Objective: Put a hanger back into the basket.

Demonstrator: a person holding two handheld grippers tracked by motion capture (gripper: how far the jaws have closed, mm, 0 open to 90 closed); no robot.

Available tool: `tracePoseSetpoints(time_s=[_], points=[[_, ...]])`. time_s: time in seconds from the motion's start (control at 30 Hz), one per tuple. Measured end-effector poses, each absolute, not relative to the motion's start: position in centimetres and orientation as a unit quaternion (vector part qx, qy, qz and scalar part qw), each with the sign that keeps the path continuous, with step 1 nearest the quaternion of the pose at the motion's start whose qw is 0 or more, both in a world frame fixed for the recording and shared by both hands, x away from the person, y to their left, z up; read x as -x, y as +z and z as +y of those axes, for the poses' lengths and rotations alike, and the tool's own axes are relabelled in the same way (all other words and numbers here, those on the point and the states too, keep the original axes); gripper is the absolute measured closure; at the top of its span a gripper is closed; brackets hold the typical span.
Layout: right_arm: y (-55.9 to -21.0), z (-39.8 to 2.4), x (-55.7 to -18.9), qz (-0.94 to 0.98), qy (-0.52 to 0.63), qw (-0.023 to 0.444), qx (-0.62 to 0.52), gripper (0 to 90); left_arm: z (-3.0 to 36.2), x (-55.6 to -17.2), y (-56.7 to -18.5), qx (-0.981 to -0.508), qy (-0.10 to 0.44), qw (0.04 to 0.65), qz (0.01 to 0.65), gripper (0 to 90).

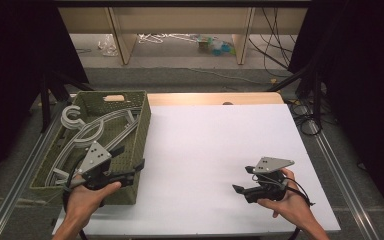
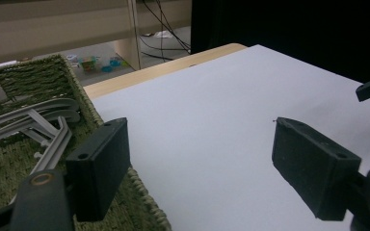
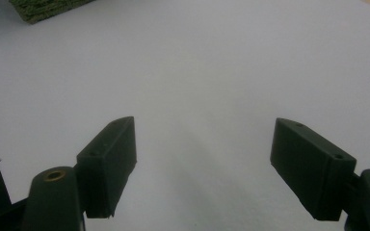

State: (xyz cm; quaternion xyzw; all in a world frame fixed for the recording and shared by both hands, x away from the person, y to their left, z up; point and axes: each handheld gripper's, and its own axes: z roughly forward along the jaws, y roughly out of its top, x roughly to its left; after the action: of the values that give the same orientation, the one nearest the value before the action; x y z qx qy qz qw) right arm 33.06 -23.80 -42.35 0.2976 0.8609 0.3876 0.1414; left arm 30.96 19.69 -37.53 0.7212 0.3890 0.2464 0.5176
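A green woven basket (image 1: 144,131) stands at the table's left and holds several grey plastic hangers (image 1: 87,131). My left gripper (image 1: 129,158) hovers over the basket's near right edge, jaws open and empty. The left gripper view has its jaws (image 2: 200,144) spread wide, one over the basket's rim (image 2: 84,103) beside the hangers (image 2: 38,118), the other over the white sheet. My right gripper (image 1: 243,179) is low over the white sheet (image 1: 220,140) at the near right, pointing left. Its jaws (image 3: 202,144) stand open with bare sheet between them.
A strip of wooden tabletop (image 1: 215,98) shows beyond the sheet. Black curtains flank both sides, and cables (image 1: 305,117) lie at the far right. Metal rails (image 1: 10,195) run along the table's left. The basket's corner (image 3: 48,7) is far from the right gripper.
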Motion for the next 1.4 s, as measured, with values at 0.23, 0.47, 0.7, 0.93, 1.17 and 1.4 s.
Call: tracePoseSetpoints(time_s=[0.23, 0.47, 0.7, 0.93, 1.17, 1.4], points=[[-42.4, -23.7, -33.0, 0.858, 0.398, 0.139, -0.294, 22.3, 18.6, -30.4, -38.2, -0.725, 0.236, 0.526, 0.377, 20.3], [-42.3, -23.7, -32.8, 0.851, 0.406, 0.146, -0.3, 18.8, 18.0, -30.1, -38.9, -0.722, 0.236, 0.535, 0.369, 19.0], [-42.3, -23.7, -32.6, 0.849, 0.411, 0.15, -0.298, 17.5, 16.9, -29.5, -40.4, -0.732, 0.22, 0.539, 0.354, 17.9], [-41.9, -23.6, -31.9, 0.844, 0.419, 0.155, -0.296, 17.4, 16.3, -28.7, -41.6, -0.739, 0.225, 0.537, 0.339, 17.0], [-42.0, -23.7, -30.9, 0.837, 0.428, 0.156, -0.303, 17.4, 16.5, -27.9, -42.9, -0.743, 0.232, 0.529, 0.337, 17.1], [-42.6, -23.7, -29.9, 0.836, 0.432, 0.155, -0.301, 17.3, 16.8, -27.6, -43.0, -0.746, 0.23, 0.529, 0.332, 17.2]])
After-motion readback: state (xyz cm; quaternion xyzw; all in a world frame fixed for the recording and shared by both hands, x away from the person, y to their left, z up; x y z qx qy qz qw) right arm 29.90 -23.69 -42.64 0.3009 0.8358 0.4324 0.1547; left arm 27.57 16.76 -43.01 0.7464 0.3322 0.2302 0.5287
